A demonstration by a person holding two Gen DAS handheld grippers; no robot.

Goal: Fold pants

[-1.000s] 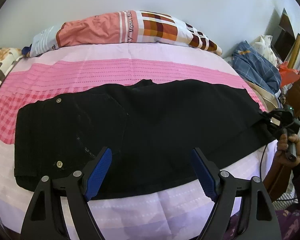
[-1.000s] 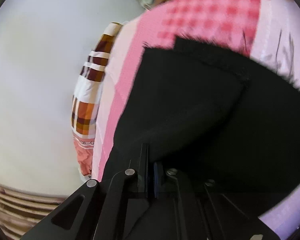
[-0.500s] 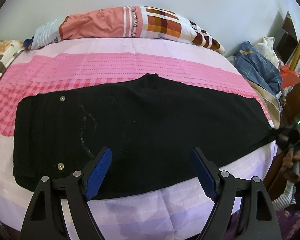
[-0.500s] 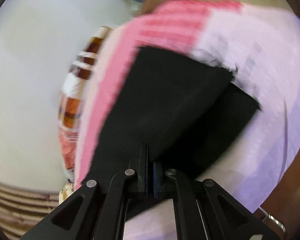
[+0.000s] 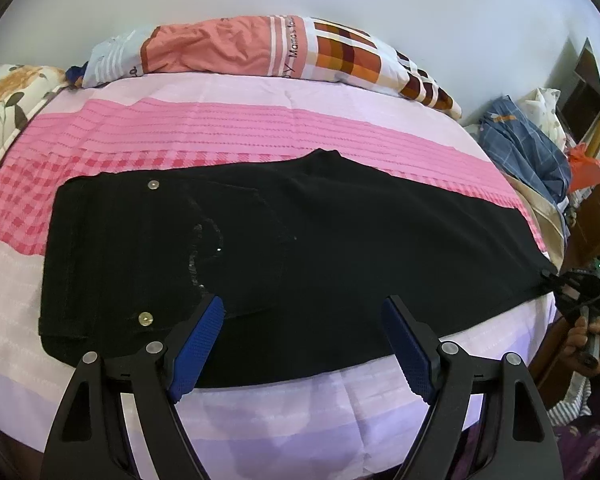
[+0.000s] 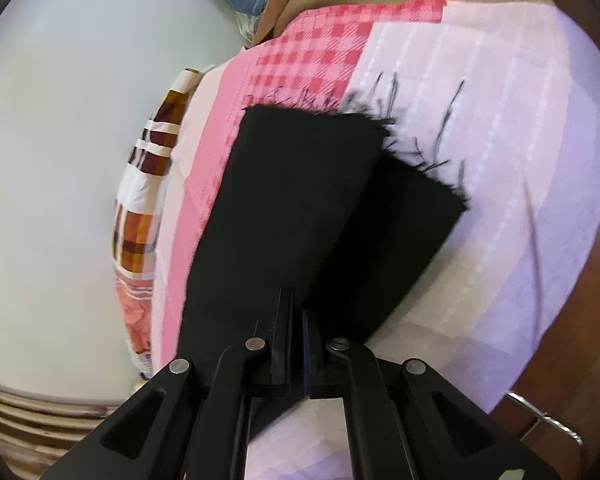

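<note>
Pants [image 5: 300, 248]: one pair, two metal buttons [image 5: 153, 185], one bed [image 5: 260, 128]

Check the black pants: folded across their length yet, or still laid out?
Laid out: black pants lie full length across the bed, legs stacked, no crosswise fold.

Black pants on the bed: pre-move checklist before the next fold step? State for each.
1. Right claw clamped on the black pants at the leg end: ok.
2. Left claw open, nothing between its pads: ok.
3. Pants spread flat on the pink bedsheet: ok.
4. Both frayed hems aligned: not ok, they sit offset.
5. Both leg layers inside the right claw: cannot tell.
</note>
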